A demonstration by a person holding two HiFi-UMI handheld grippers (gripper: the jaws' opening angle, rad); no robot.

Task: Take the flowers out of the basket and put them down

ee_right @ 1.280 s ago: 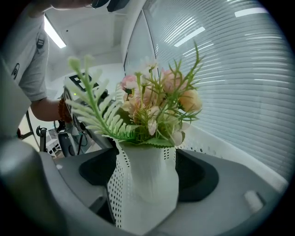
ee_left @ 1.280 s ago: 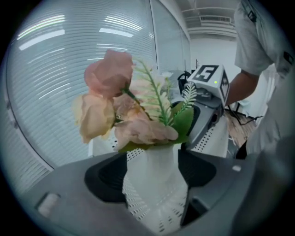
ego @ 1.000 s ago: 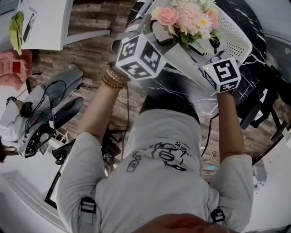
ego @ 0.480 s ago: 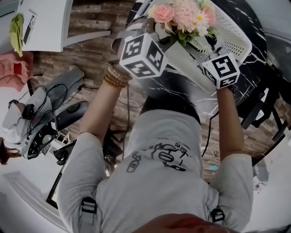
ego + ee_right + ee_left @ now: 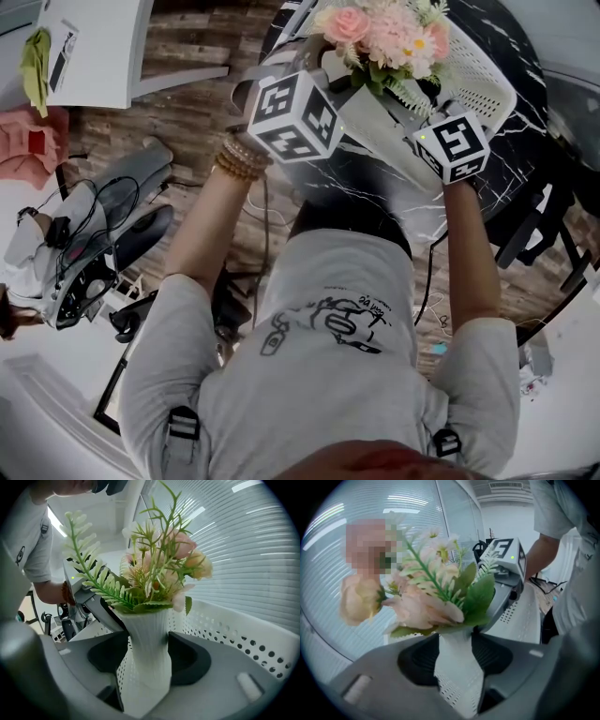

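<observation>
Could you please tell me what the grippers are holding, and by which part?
The left gripper and right gripper have both just closed their jaws on the vase, gripping its narrow waist below the flowers from opposite sides.

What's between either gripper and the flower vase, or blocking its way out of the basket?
Nothing visible. The left gripper and right gripper each have the vase directly between their jaws, which have just been closing on it; the basket is open-topped.

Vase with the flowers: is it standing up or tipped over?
Standing up. In the right gripper view the white vase rises straight, and the flowers stick up out of its top.
</observation>
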